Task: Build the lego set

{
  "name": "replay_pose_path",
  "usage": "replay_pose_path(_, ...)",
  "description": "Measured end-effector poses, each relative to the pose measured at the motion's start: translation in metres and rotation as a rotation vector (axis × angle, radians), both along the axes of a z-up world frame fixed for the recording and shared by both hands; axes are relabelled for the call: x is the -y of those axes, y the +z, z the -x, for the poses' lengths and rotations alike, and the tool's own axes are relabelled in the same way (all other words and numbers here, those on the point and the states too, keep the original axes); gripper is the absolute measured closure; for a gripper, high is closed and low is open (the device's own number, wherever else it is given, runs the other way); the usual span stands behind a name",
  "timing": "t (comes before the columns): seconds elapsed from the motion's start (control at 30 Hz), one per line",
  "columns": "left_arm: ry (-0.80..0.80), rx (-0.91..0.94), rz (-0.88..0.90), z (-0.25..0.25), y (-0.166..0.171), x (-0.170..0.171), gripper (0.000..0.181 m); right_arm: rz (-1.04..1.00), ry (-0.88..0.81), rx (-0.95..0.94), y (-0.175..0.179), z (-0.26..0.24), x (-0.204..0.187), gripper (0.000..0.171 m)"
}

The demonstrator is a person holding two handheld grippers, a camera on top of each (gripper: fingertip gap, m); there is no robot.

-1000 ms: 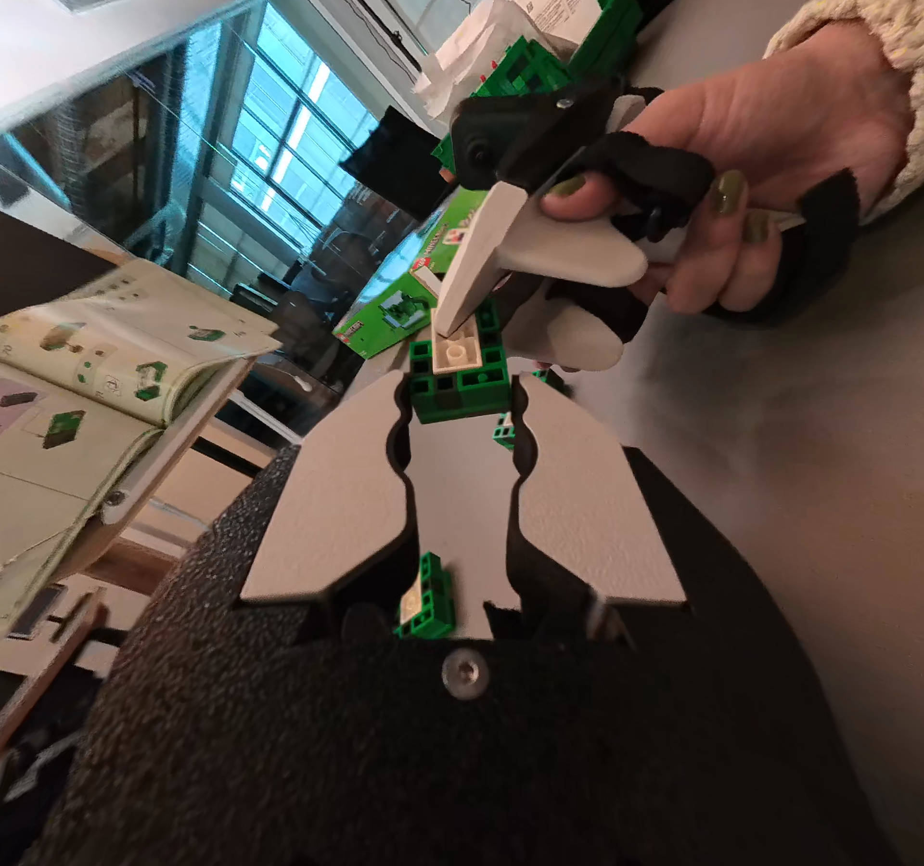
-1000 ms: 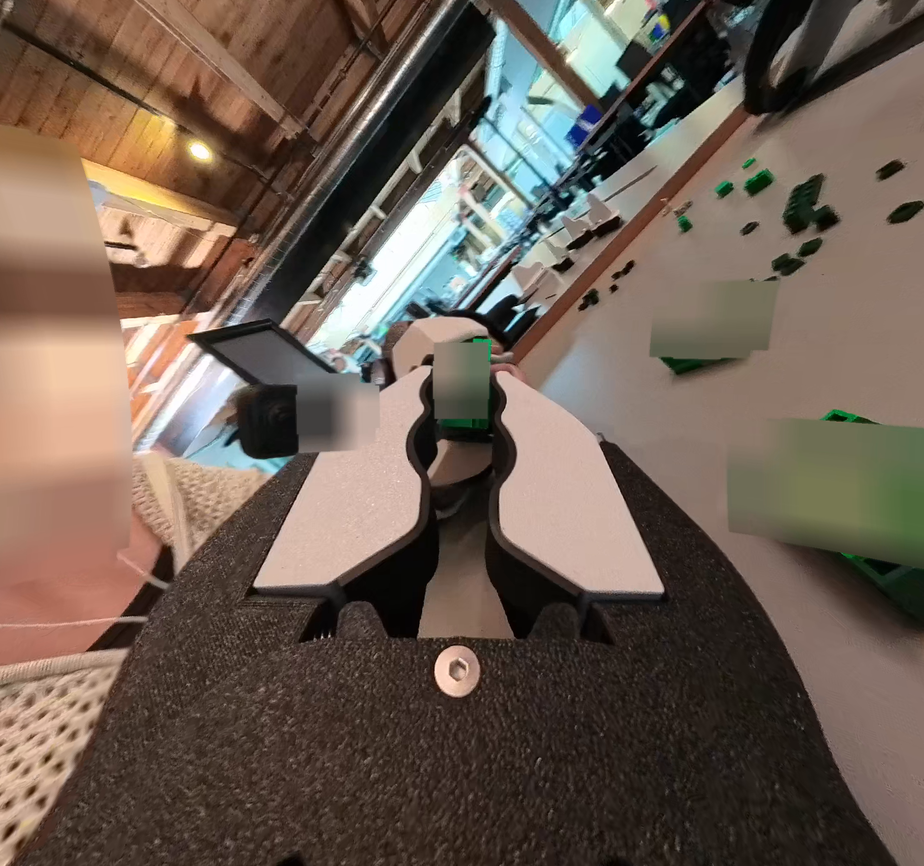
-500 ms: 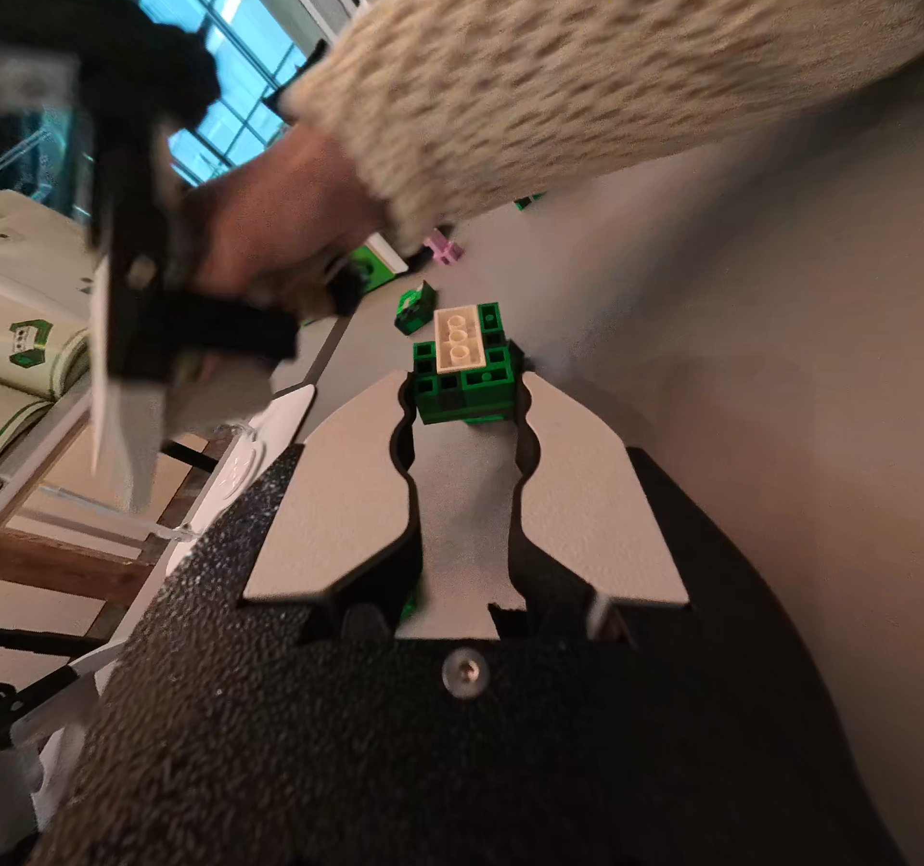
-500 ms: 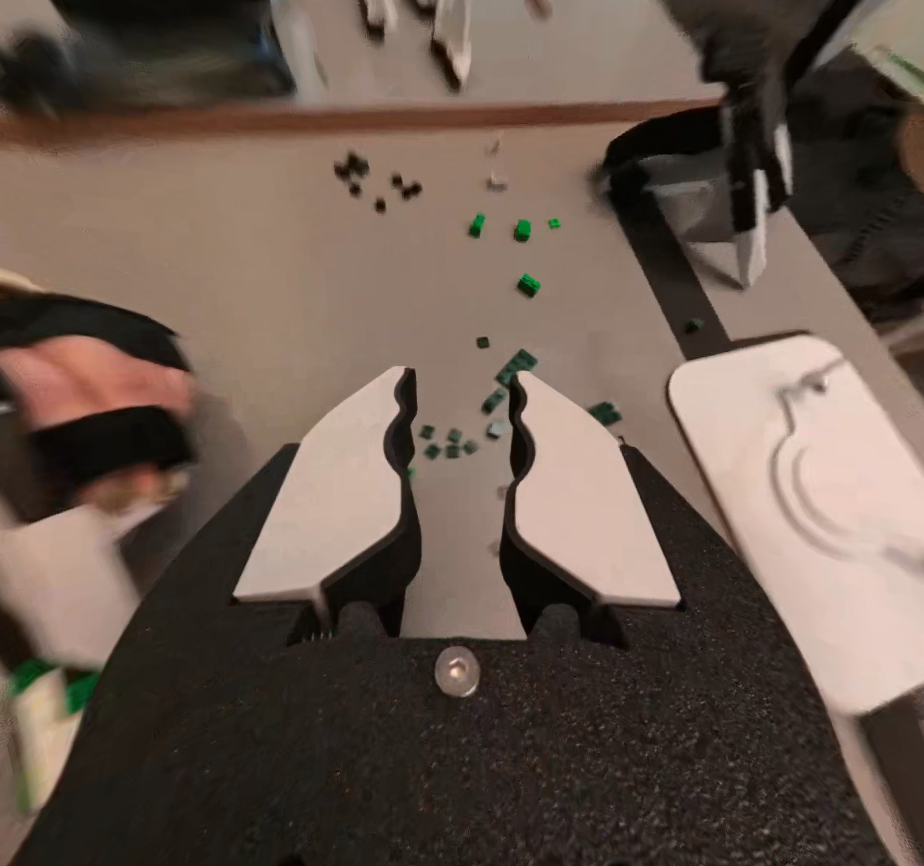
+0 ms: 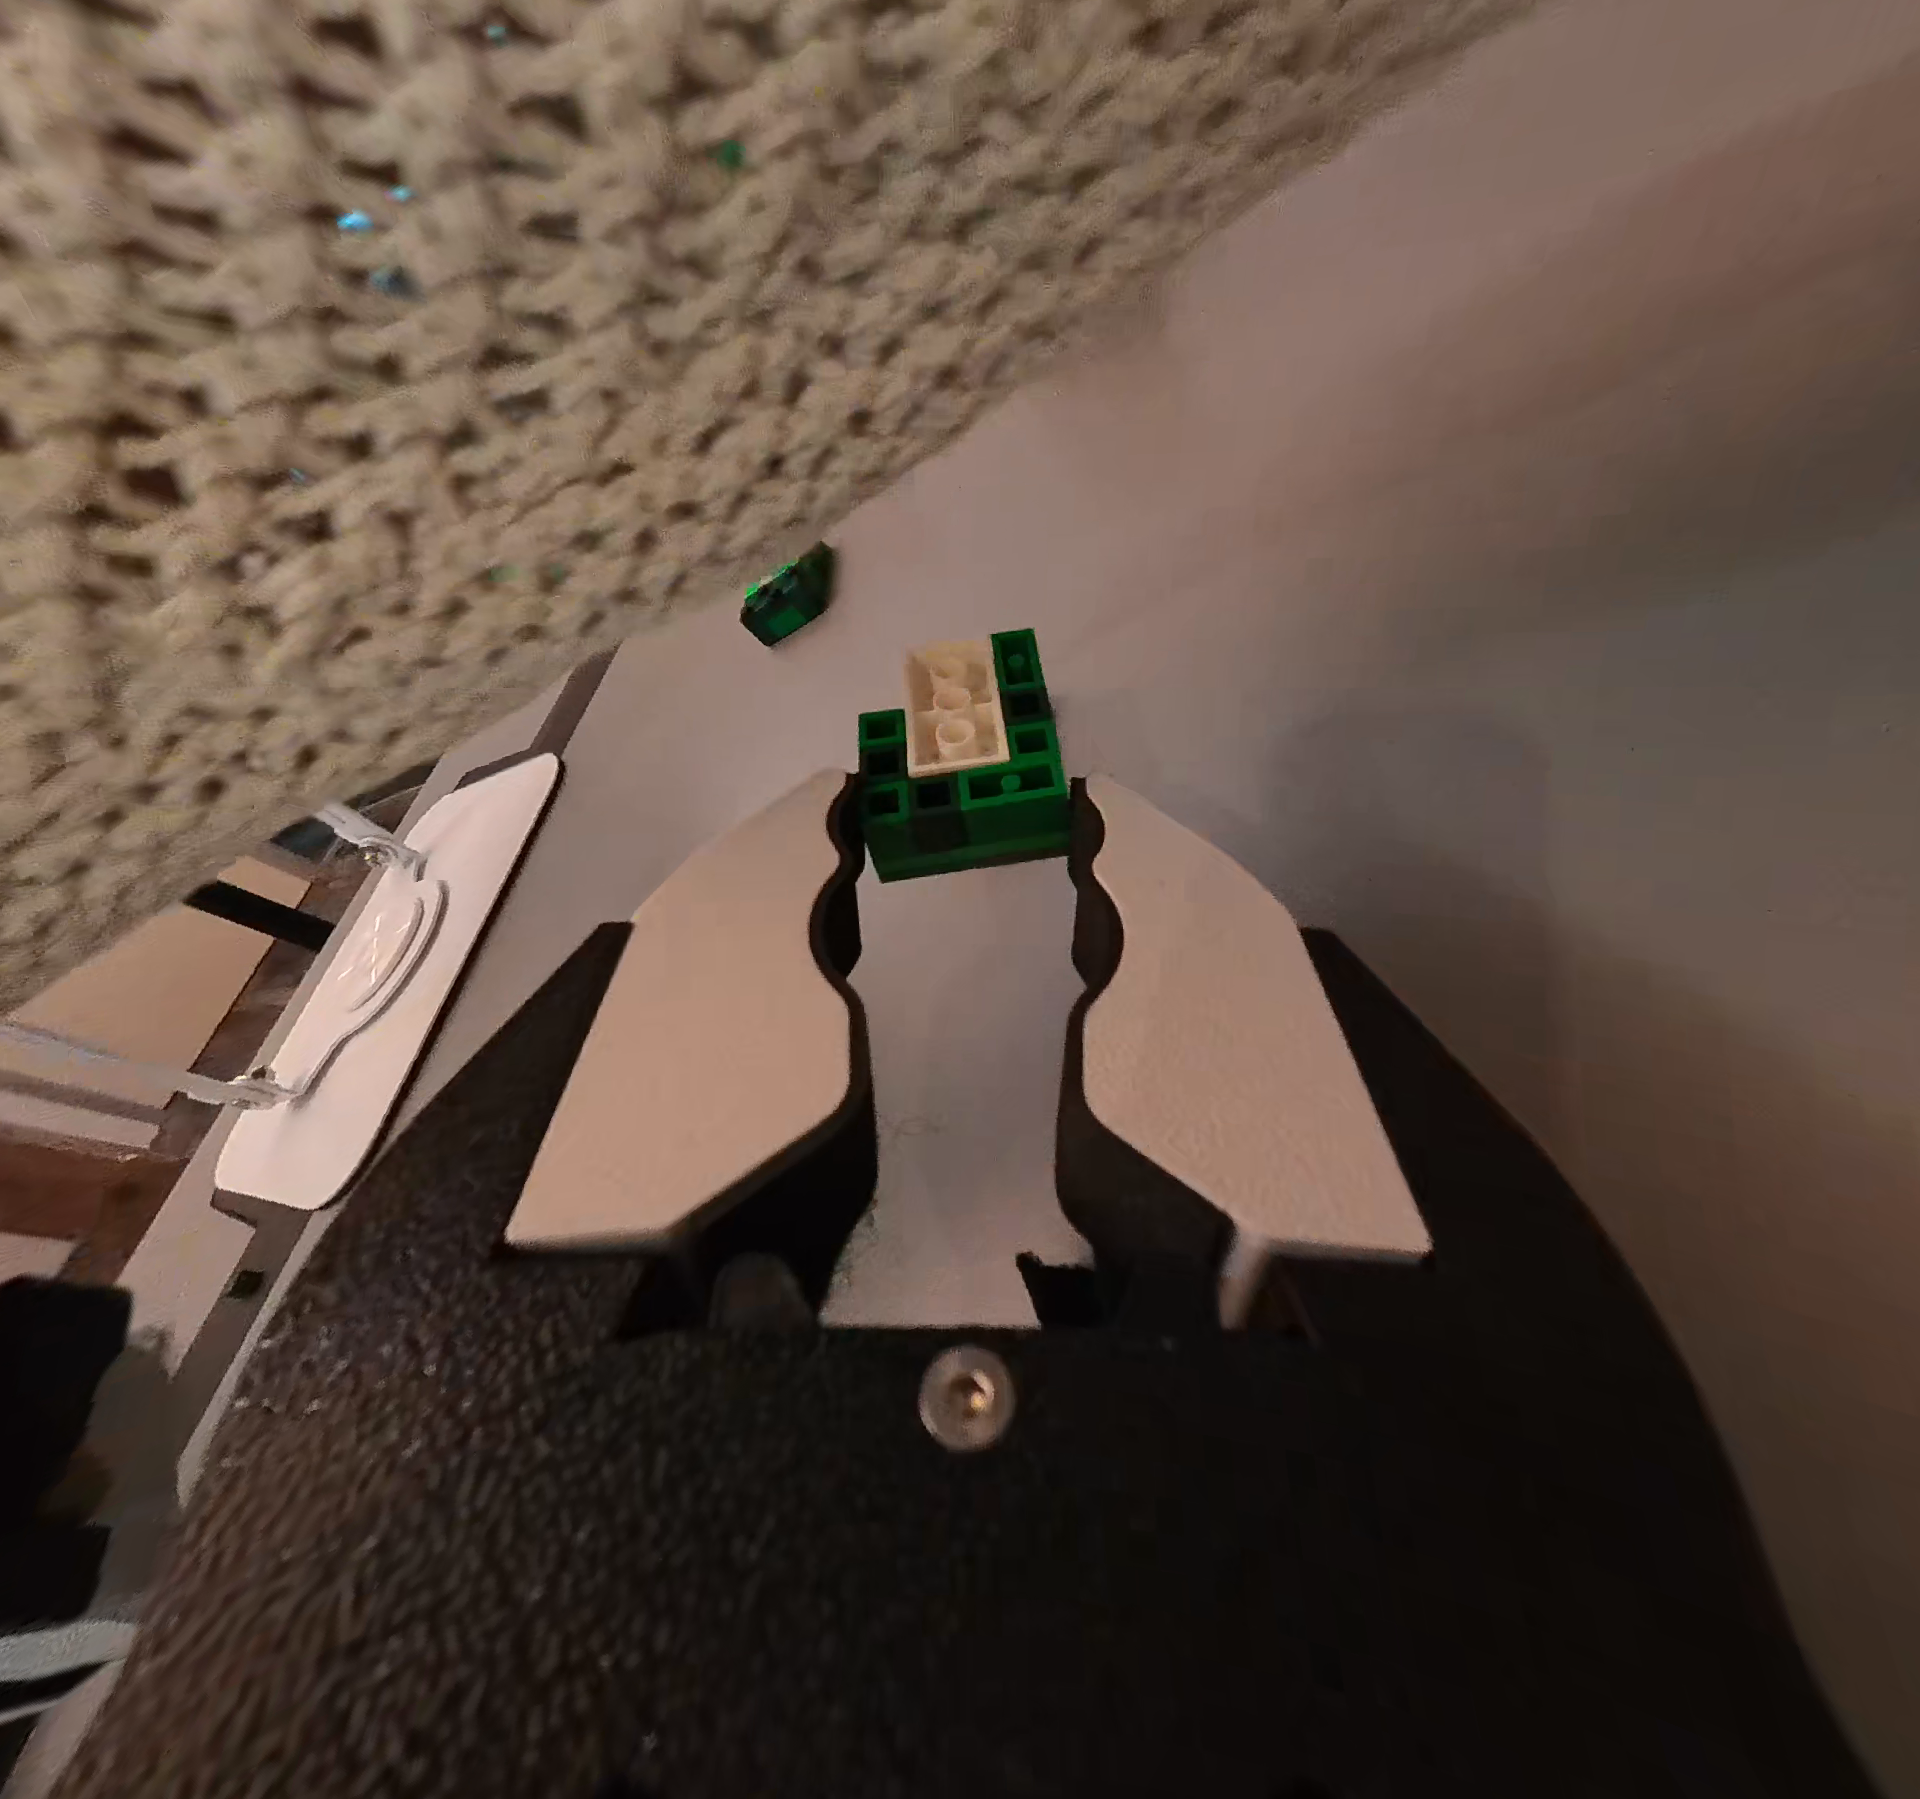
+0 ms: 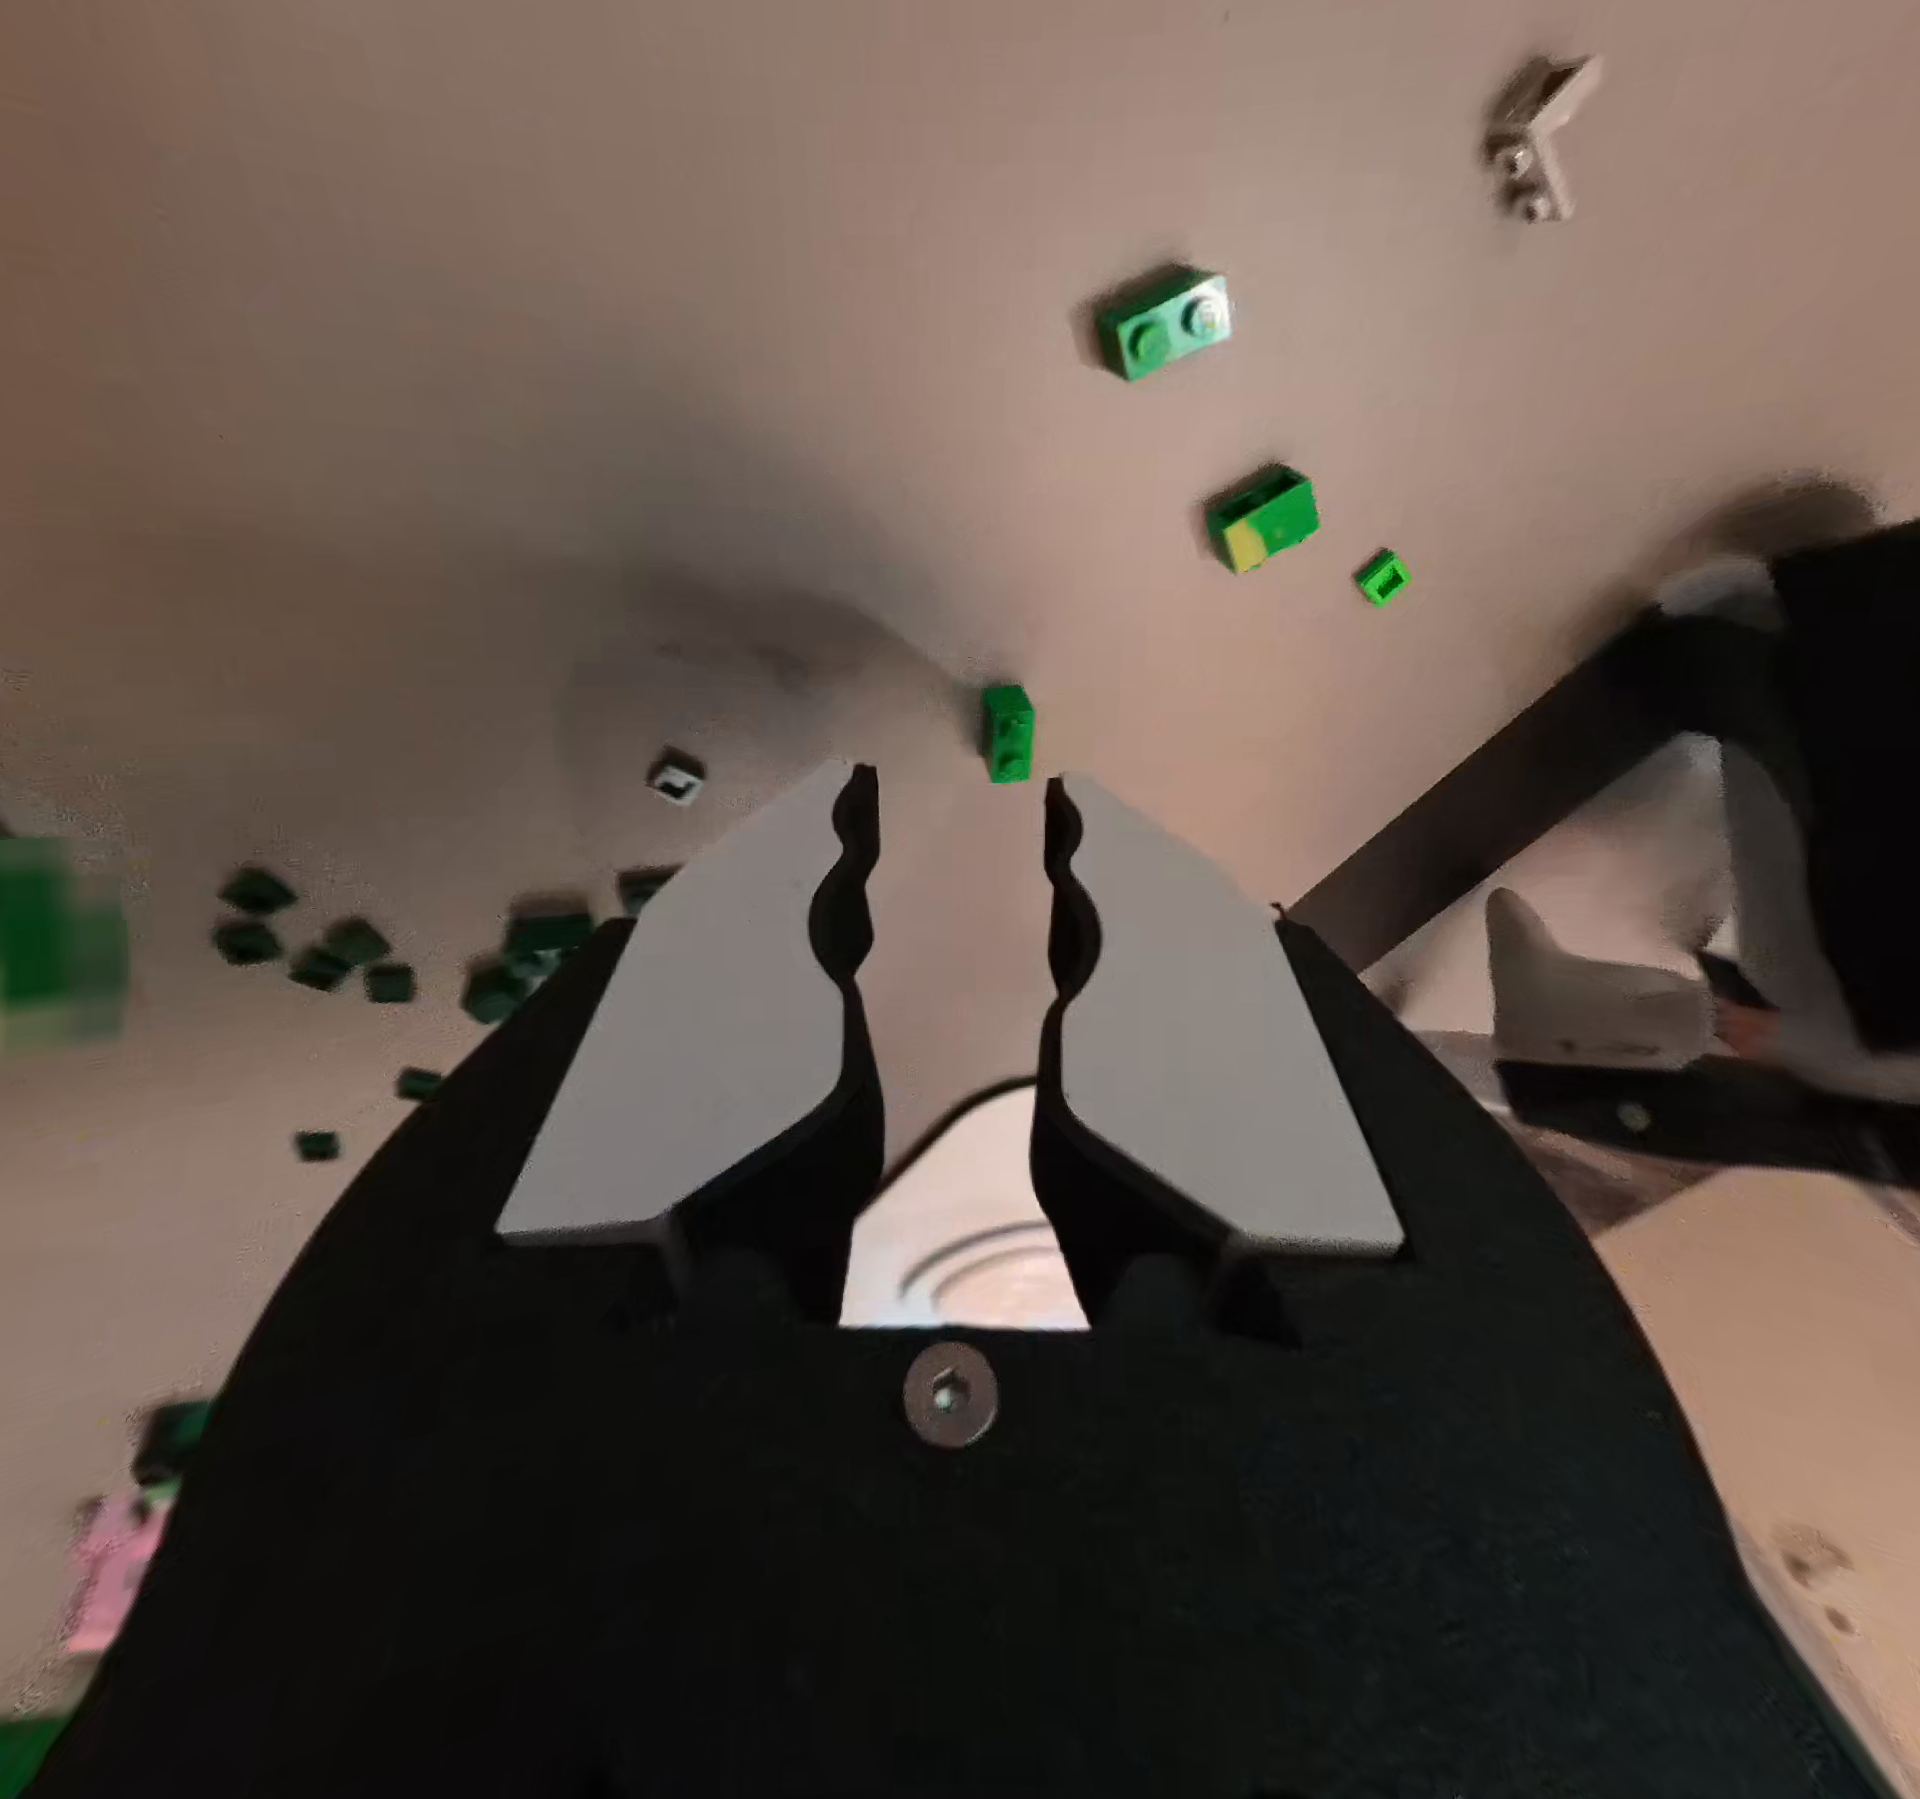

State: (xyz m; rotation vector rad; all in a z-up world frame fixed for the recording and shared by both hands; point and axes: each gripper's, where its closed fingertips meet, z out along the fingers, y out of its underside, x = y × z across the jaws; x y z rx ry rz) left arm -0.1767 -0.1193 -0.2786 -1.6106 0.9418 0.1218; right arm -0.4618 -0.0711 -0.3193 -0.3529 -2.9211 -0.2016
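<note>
Right claw point(image 6: 961, 783) swung over loose bricks, empty; left claw point(image 5: 966, 793) pinching green assembly point(image 5: 961, 773).

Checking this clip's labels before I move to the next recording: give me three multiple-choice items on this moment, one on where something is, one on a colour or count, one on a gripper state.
1. Where is the green lego assembly?
A. Between the left gripper's fingertips
B. On the knitted sleeve
C. Inside a box

2. What colour is the plate on top of that assembly?
A. Pink
B. Cream-white
C. Black

3. What is the state of the right gripper?
A. Shut on a brick
B. Open and holding nothing
C. Out of view

Answers:
1 A: the left gripper has a fingertip at each side of the assembly's base on the table.
2 B: the cream-white plate lies on the green bricks, with three studs up.
3 B: its jaws stand apart with bare table between them; the small green brick lies just beyond the tips.
</note>
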Motion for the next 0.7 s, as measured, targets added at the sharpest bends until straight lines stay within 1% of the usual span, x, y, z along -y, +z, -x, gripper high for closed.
replay_pose_path(0.07,-0.003,0.0,0.009,0.0,-0.002,0.0,0.144,-0.044,0.02,0.028,-0.005,0.007,-0.003,0.142)
replay_pose_path(0.3,0.002,0.012,0.026,0.002,-0.004,-0.001,0.144,-0.071,0.02,0.111,-0.016,0.014,-0.003,0.151)
replay_pose_path(0.33,0.002,0.014,0.029,0.002,-0.004,-0.001,0.144,-0.076,0.019,0.118,-0.017,0.014,-0.003,0.155)
replay_pose_path(0.37,0.001,0.016,0.031,0.002,-0.004,-0.001,0.144,-0.079,0.015,0.124,-0.018,0.014,-0.003,0.163)
replay_pose_path(0.47,-0.001,0.015,0.036,0.001,-0.005,-0.001,0.144,-0.037,-0.022,0.079,-0.011,0.014,0.002,0.163)
replay_pose_path(0.53,0.007,0.019,0.037,0.003,-0.005,-0.002,0.144,0.099,-0.05,-0.012,0.009,0.009,0.017,0.163)
replay_pose_path(0.57,0.011,0.027,0.036,0.004,-0.004,-0.002,0.144,0.22,-0.08,-0.06,0.023,0.001,0.028,0.163)
replay_pose_path(0.63,0.021,0.052,0.03,0.006,-0.001,-0.002,0.144,0.525,-0.146,-0.158,0.064,-0.024,0.053,0.163)
replay_pose_path(0.7,0.03,0.085,0.021,0.008,0.003,-0.003,0.144,0.843,-0.196,-0.227,0.108,-0.065,0.072,0.163)
